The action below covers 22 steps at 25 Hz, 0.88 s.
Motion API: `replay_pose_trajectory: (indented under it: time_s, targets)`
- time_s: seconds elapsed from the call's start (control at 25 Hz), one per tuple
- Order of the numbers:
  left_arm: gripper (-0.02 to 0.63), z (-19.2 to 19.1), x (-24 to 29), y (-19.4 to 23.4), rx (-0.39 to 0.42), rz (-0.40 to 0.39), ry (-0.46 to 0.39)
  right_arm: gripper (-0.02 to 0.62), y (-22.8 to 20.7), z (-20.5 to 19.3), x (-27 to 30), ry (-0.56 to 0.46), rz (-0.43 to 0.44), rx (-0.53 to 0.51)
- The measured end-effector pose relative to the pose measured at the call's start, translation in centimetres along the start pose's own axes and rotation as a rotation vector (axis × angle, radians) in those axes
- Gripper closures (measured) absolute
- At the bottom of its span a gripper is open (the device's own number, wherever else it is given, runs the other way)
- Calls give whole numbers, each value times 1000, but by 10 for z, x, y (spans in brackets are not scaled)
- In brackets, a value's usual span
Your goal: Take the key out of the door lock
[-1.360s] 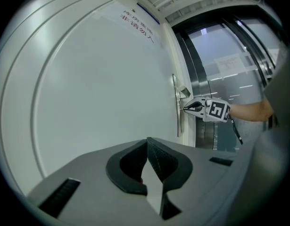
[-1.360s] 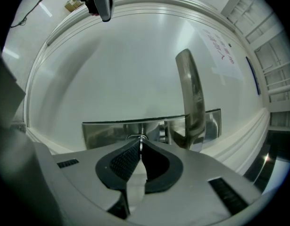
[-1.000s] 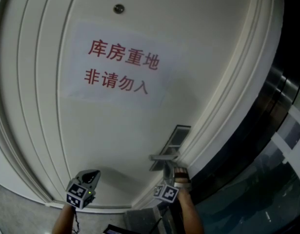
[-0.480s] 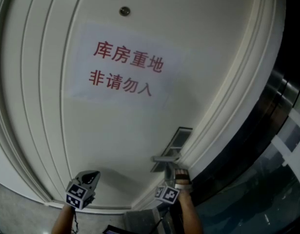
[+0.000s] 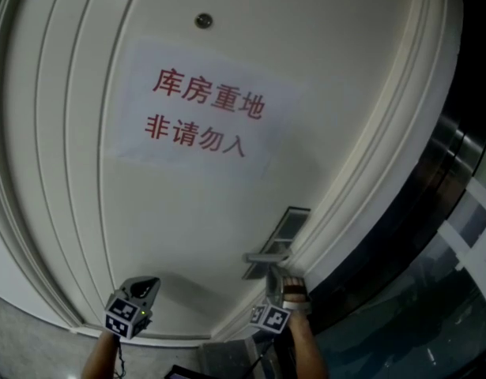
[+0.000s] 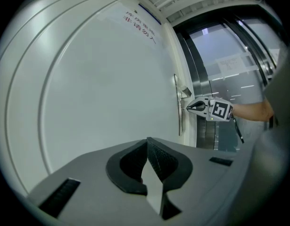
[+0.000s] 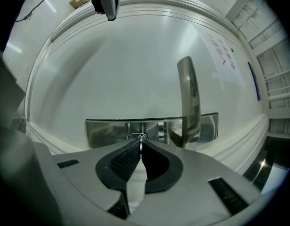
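We see the right gripper (image 7: 140, 144) held level at the door (image 5: 187, 212), jaws pinched on a thin metal sliver. It is likely the key (image 7: 141, 137), but it shows edge-on and is hard to confirm. The key sits right at the jaw tips, against the lock plate (image 7: 107, 131), just left of the handle (image 7: 189, 98) in the right gripper view. The left gripper (image 6: 147, 145) has jaws together and empty, facing the door, well apart from the lock plate.

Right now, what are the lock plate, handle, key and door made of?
Lock plate: polished metal, mirror-like reflections.
Handle: metal, satin, soft streaked glare.
Key: thin silvery edge in right gripper, likely metal.
Door: white paint, slight sheen; core unclear.
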<state>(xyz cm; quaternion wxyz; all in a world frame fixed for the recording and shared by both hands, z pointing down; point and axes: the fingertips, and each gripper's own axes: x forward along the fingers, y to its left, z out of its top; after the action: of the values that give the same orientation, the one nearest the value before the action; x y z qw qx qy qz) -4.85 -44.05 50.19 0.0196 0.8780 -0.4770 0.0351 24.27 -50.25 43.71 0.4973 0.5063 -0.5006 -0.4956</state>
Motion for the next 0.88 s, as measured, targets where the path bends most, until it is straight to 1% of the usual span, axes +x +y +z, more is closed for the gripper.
replay_pose_trajectory:
  time_s: [0.2,0.36,0.48,0.6,0.88]
  targets:
    - [597,4,2,-9,6,-16,-9,575,6,-3,-2,0,19,19]
    - [597,3,0,-13,12,-19,-7,575,5,-4,-4,-2,0,19]
    - [597,3,-3,-13,13,-15,-6,575,8,-6,-5,5,10,27]
    - [597,3,-7,-13,13,-11,-4,574,8,-6,-11,1,17,26]
    - [597,5,-11,-24,17,-23,-9,574,6,-8,-34,1,2,20]
